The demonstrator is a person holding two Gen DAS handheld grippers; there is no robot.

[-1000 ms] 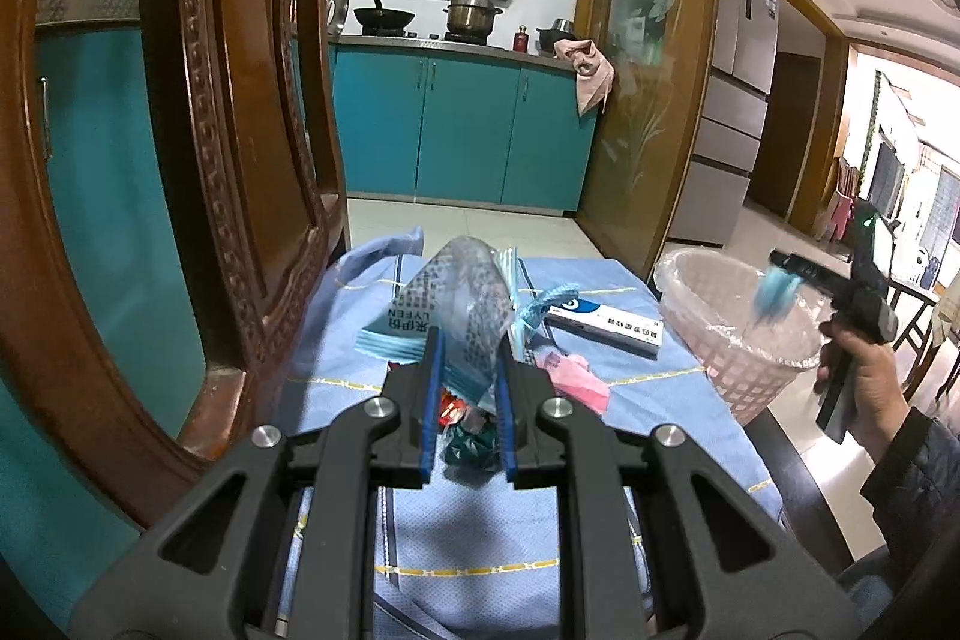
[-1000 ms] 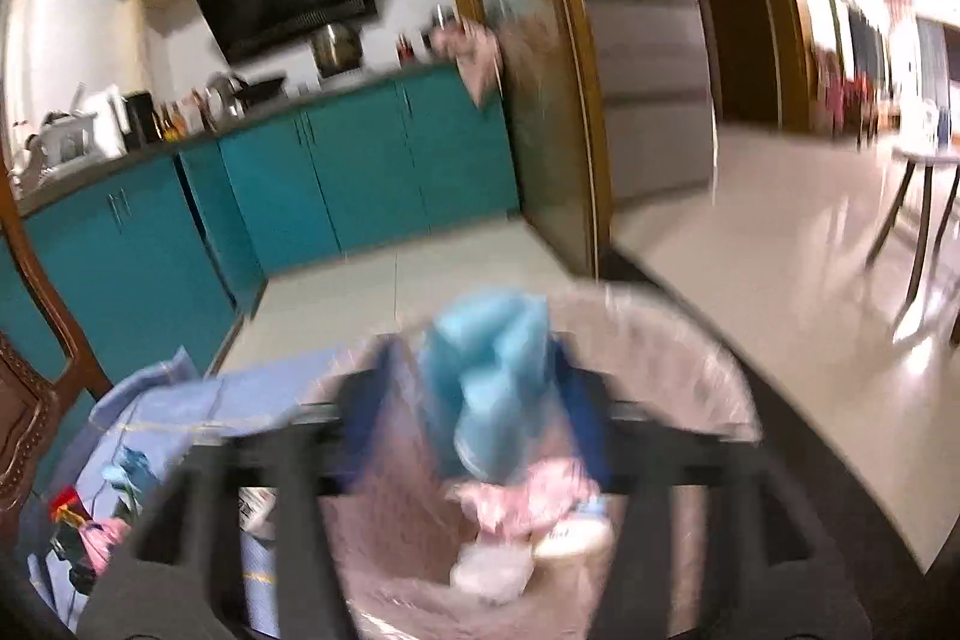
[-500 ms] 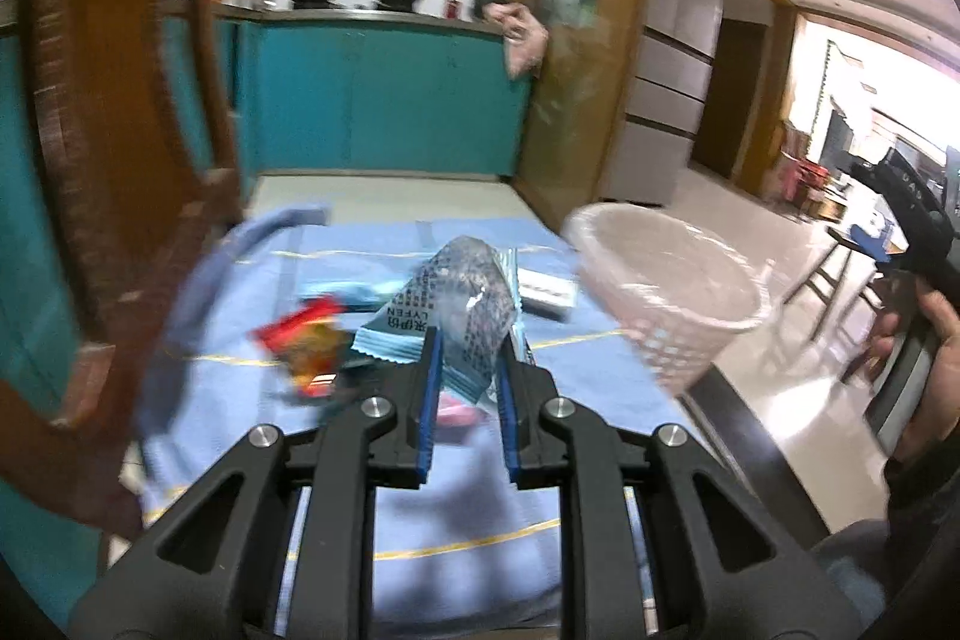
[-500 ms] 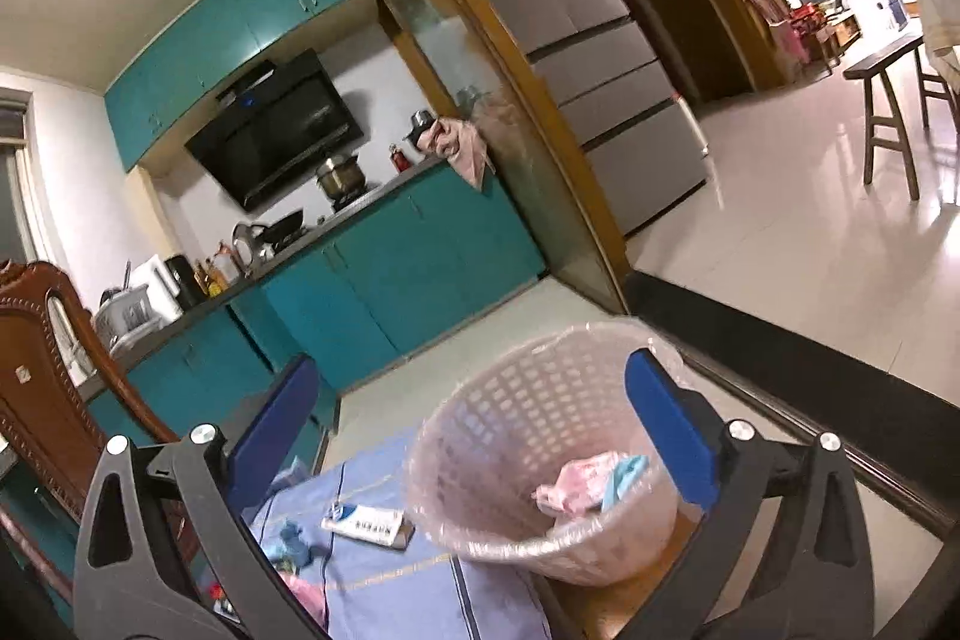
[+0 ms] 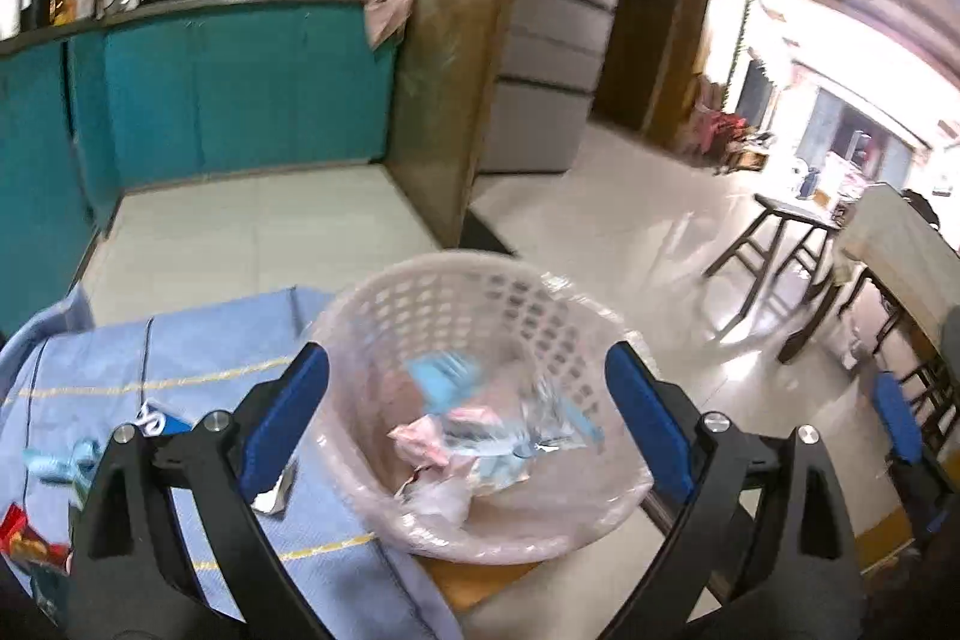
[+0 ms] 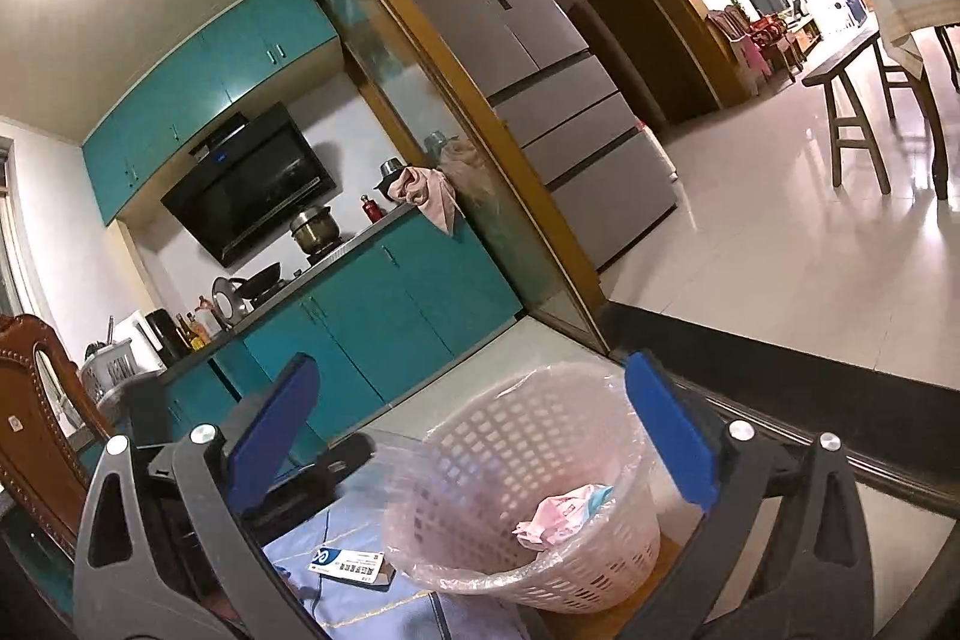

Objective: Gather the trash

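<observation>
Both hand-held grippers are spread wide and empty: the left hand-held gripper [image 5: 467,421], jaws just opened, is held over the lined pink plastic basket [image 5: 480,400] at the tabletop's corner, so the released clear wrapper [image 5: 540,418] falls inside; the right hand-held gripper [image 6: 471,436] is kept aside.

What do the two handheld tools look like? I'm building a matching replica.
Both match: the left tool and the right tool have black angular arms with triangular cutouts, silver screw heads at the joints, and flat blue pads on the fingers. No cables or markings show.

Teal cabinets [image 6: 384,316], a steel fridge [image 6: 540,70] — wooden stool [image 6: 852,100] beyond.
</observation>
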